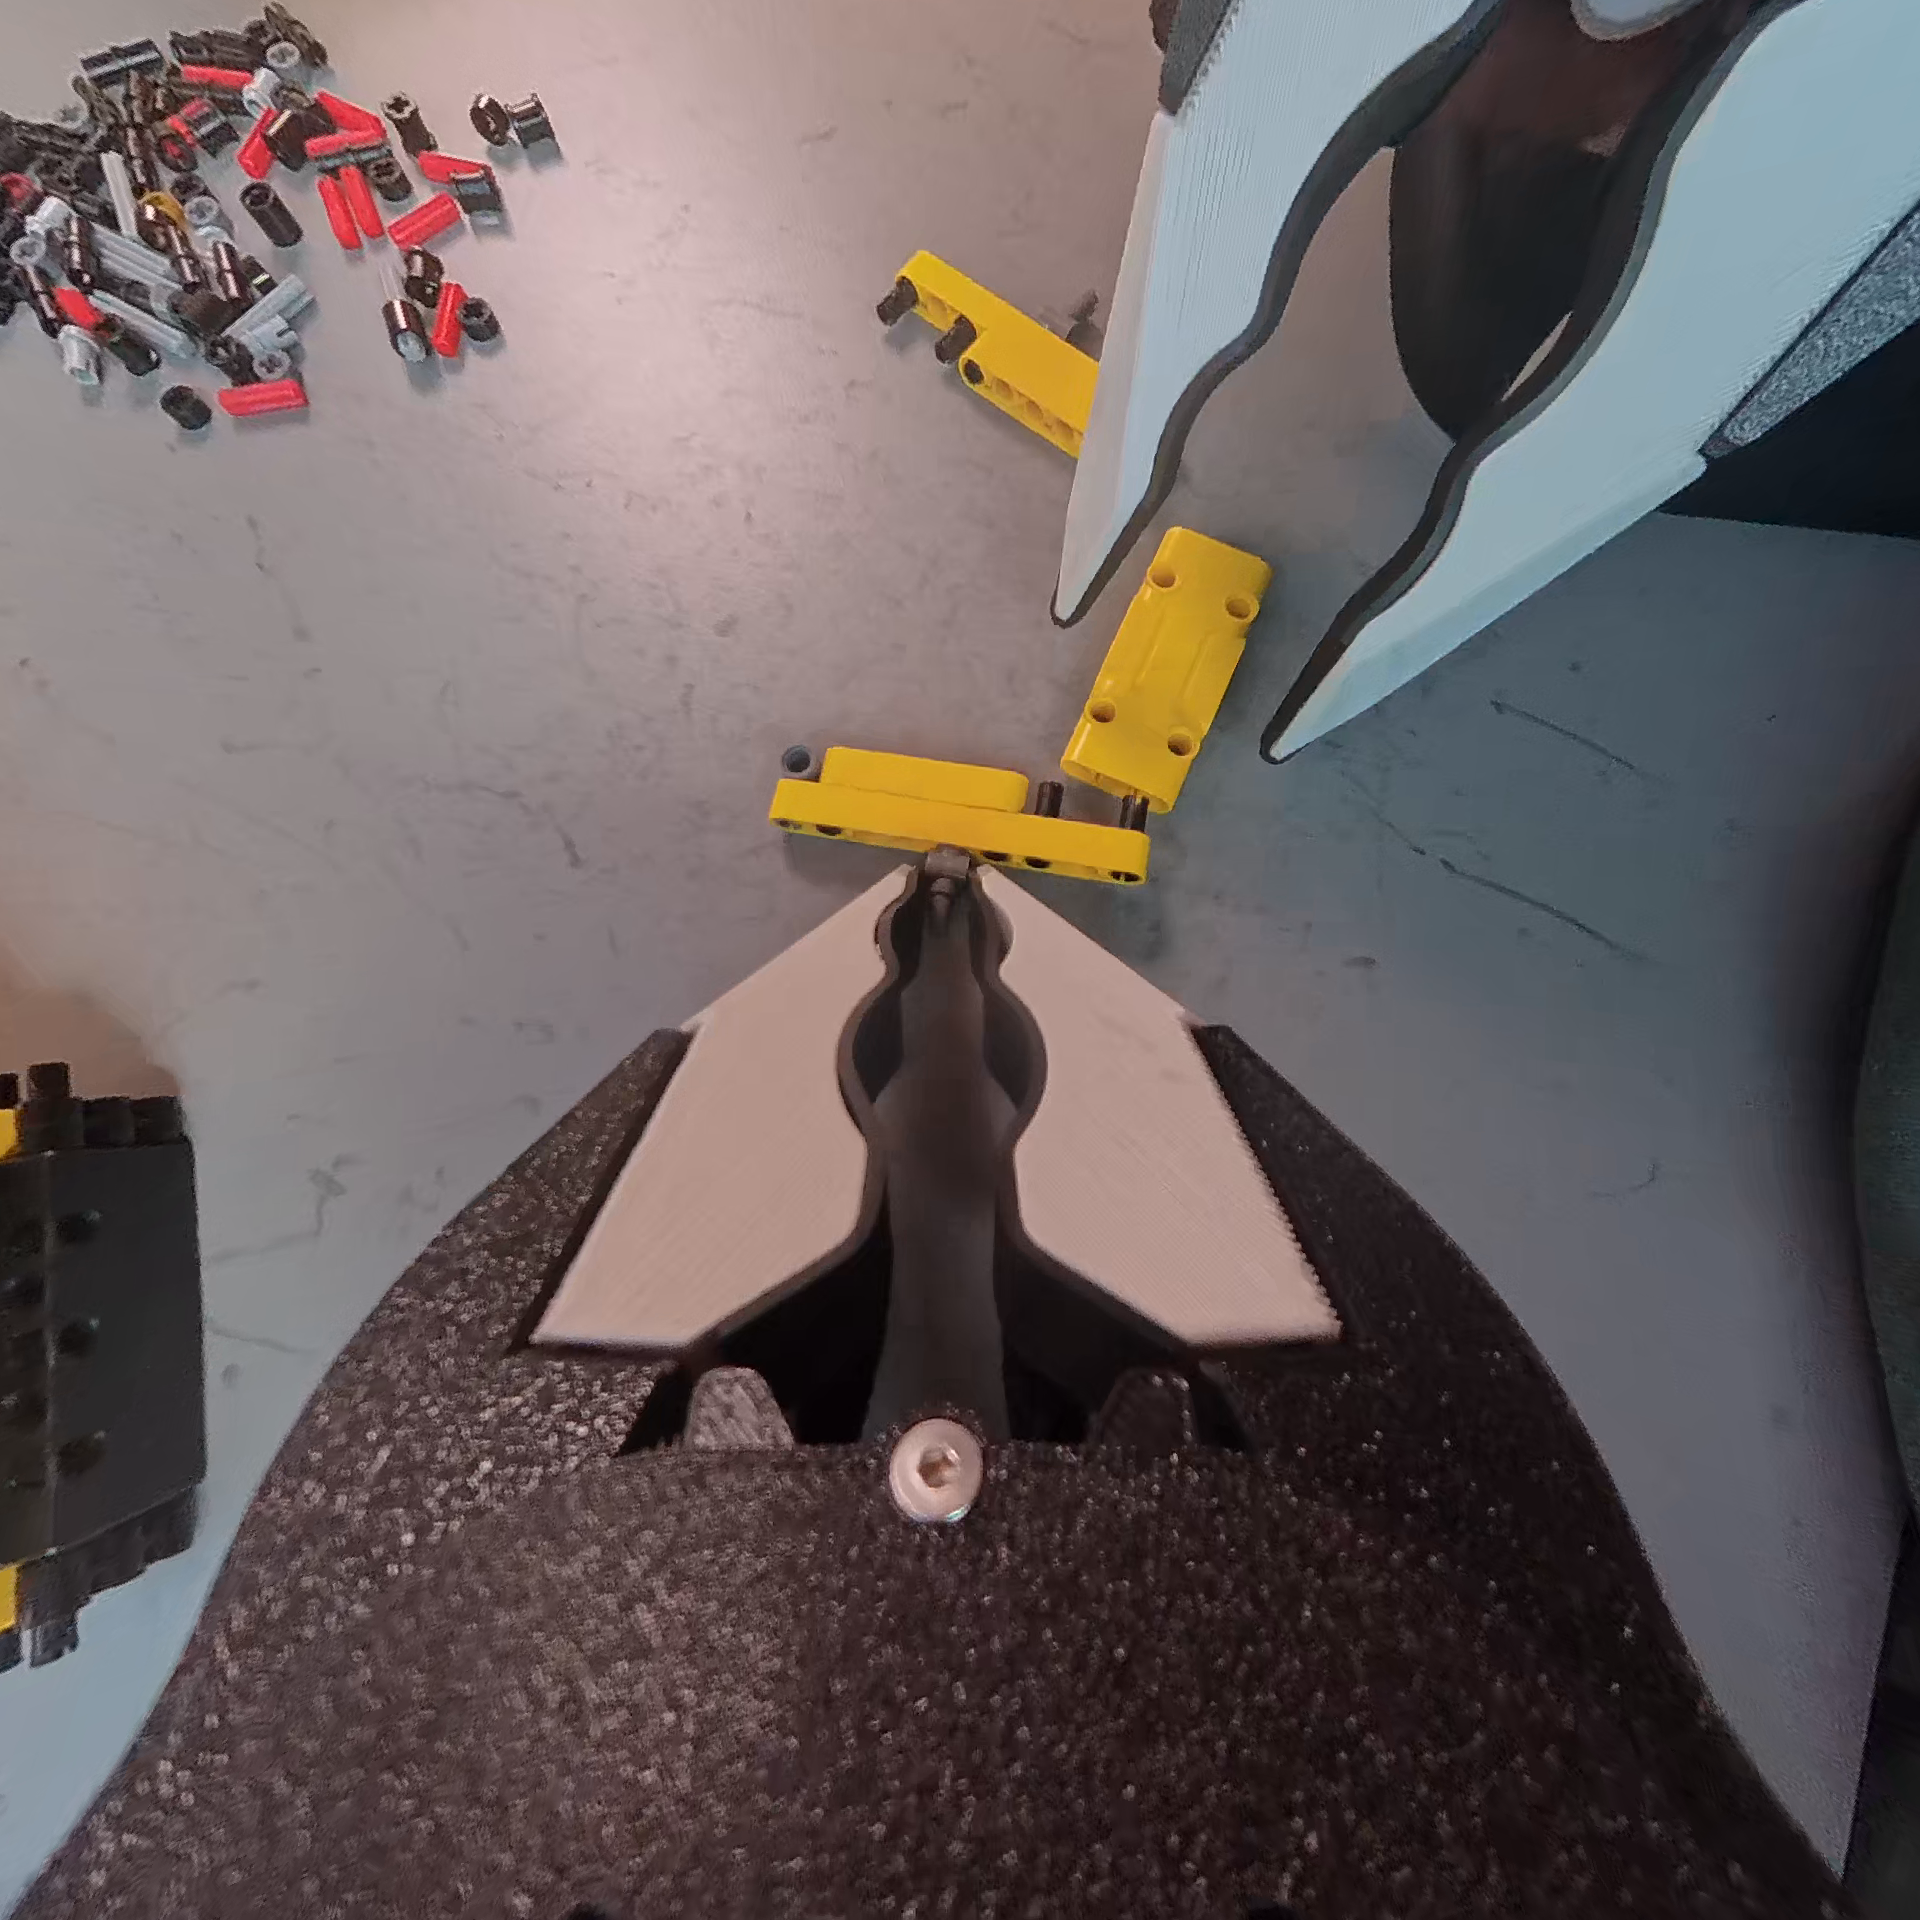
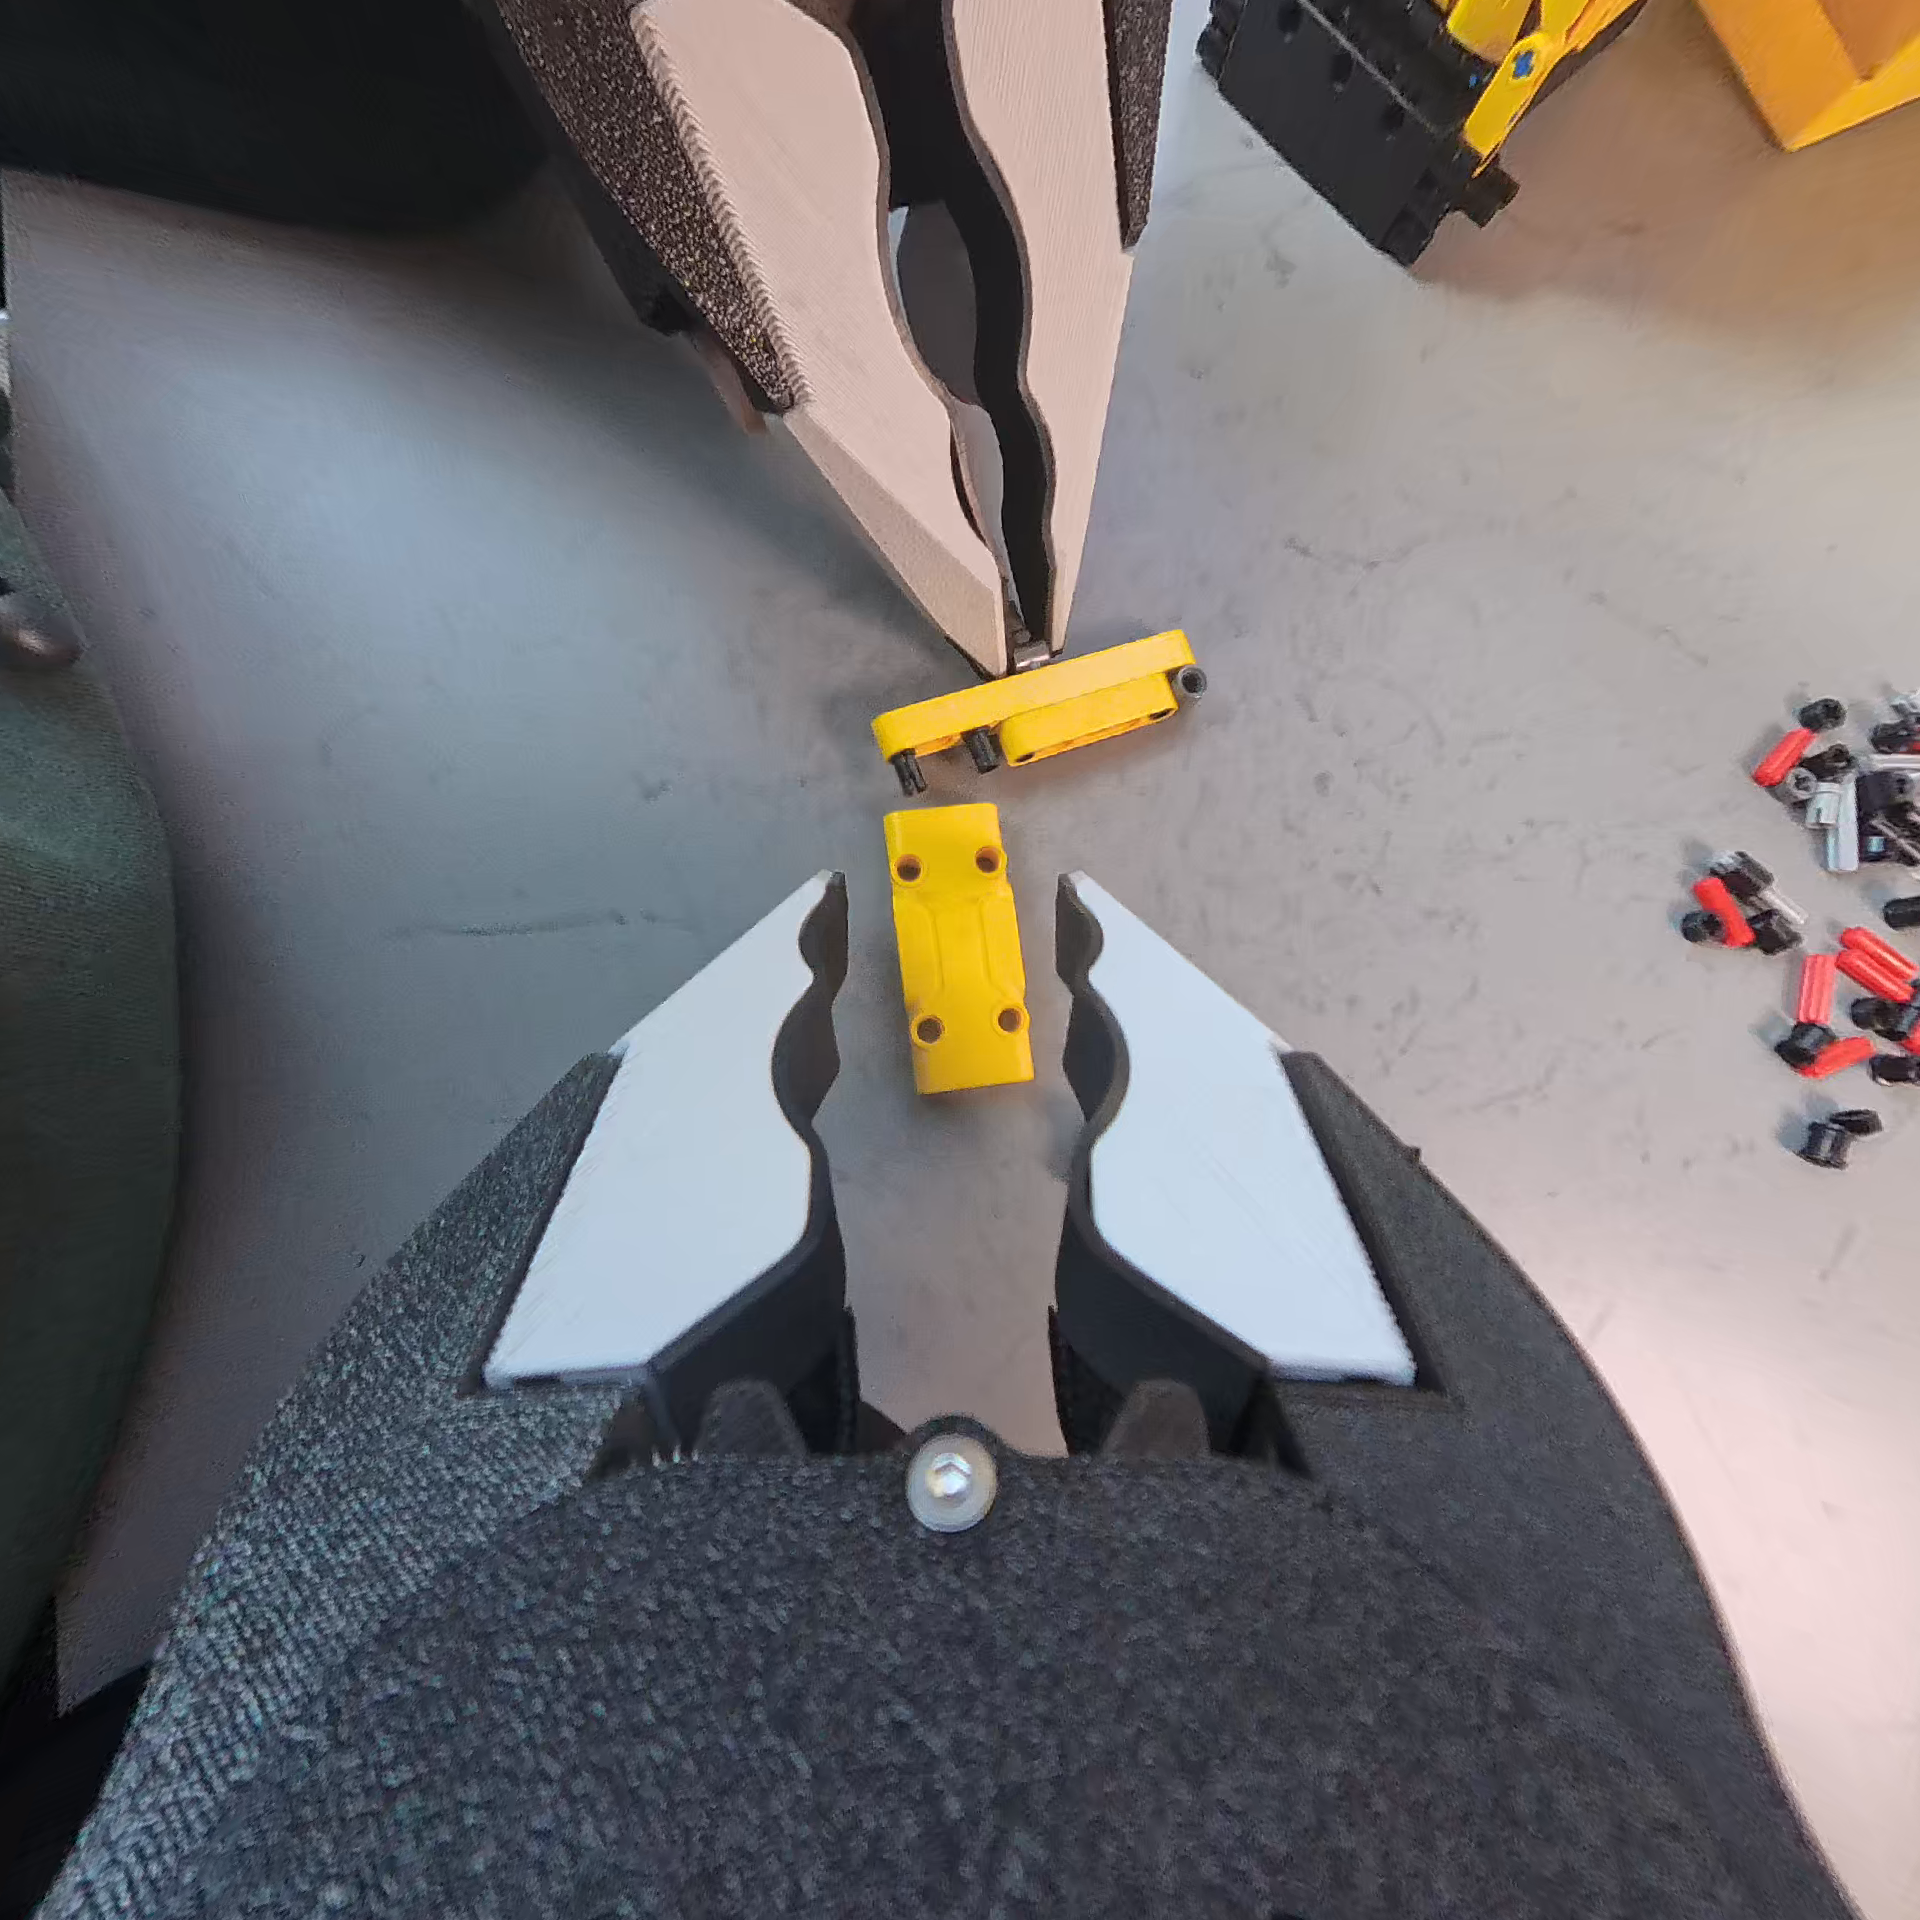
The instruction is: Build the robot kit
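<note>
My left gripper (image 1: 943, 881) is shut on a small grey pin (image 1: 945, 862), which it holds against the near side of a yellow beam assembly (image 1: 914, 800) with black pins lying on the grey table. In the right wrist view the left gripper (image 2: 1023, 646) comes in from above onto the same assembly (image 2: 1081, 707). My right gripper (image 2: 951, 883) is open and empty, its fingers on either side of a yellow rectangular panel with holes (image 2: 961, 945) without touching it. The panel (image 1: 1164, 665) lies just beyond the assembly, under the right gripper (image 1: 1174, 681).
A second yellow beam with black pins (image 1: 997, 343) lies farther off. A pile of small red, black and grey parts (image 1: 208, 208) (image 2: 1849, 935) is spread on the table. A black and yellow model (image 2: 1371, 104) (image 1: 83, 1330) and a yellow box (image 2: 1829, 73) stand at the edge.
</note>
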Available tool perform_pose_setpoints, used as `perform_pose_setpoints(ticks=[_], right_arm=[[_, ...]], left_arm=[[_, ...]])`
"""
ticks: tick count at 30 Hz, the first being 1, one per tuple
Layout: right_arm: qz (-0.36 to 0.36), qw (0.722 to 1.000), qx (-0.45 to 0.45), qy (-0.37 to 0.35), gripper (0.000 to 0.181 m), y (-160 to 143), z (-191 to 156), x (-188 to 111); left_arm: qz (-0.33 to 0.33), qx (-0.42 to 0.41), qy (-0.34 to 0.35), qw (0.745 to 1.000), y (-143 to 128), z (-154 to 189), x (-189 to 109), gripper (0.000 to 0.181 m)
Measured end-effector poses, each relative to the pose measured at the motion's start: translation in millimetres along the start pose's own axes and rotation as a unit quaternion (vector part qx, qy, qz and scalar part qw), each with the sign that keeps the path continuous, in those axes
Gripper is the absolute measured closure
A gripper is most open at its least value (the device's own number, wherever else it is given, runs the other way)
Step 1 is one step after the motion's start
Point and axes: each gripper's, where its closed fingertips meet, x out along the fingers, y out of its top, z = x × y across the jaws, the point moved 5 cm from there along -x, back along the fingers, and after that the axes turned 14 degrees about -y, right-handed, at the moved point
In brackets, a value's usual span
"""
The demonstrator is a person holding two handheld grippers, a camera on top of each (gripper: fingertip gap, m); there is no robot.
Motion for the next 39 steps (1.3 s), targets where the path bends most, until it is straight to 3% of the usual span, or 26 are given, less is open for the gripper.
perform_pose_setpoints(ticks=[5,10,14,17,21,24,29,33,36,39], right_arm=[[0.045,0.997,0.001,-0.066,0.140,20.0,-8.6,-0.1],[0.094,0.969,-0.109,-0.199,0.142,30.8,-11.1,6.3],[0.110,0.940,-0.203,-0.252,0.166,33.5,-10.3,9.8],[0.122,0.937,-0.212,-0.250,0.173,31.4,-7.5,8.0],[0.156,0.982,-0.017,-0.107,0.174,32.1,2.6,-7.8],[0.170,0.983,0.065,0.005,0.174,35.8,4.4,-21.2],[0.150,0.986,0.021,0.070,0.174,40.6,-0.5,-23.3],[0.130,0.989,0.011,0.074,0.167,35.4,7.8,-20.6],[0.033,0.997,-0.029,0.070,0.152,9.7,12.7,-13.3],[-0.024,0.996,-0.051,0.074,0.152,-4.4,9.6,-3.5]], left_arm=[[0.026,-0.026,0.019,0.999,5.1,-5.7,-12.3,0.174],[0.047,-0.060,0.001,0.997,9.8,-7.3,-17.3,0.174],[0.068,-0.080,-0.027,0.994,14.0,-3.7,-19.2,0.174],[0.081,-0.068,-0.044,0.993,15.7,-0.4,-23.7,0.171],[0.112,0.035,-0.042,0.992,25.1,11.9,-36.8,0.144],[0.093,0.124,-0.032,0.987,30.2,24.1,-38.2,0.146],[0.059,0.161,-0.080,0.982,32.4,40.7,-24.0,0.174],[0.065,0.104,-0.086,0.989,27.8,31.5,-23.5,0.175],[0.083,0.047,-0.085,0.992,22.1,18.0,-27.3,0.175],[0.095,0.002,-0.092,0.991,21.2,8.9,-27.1,0.175]])
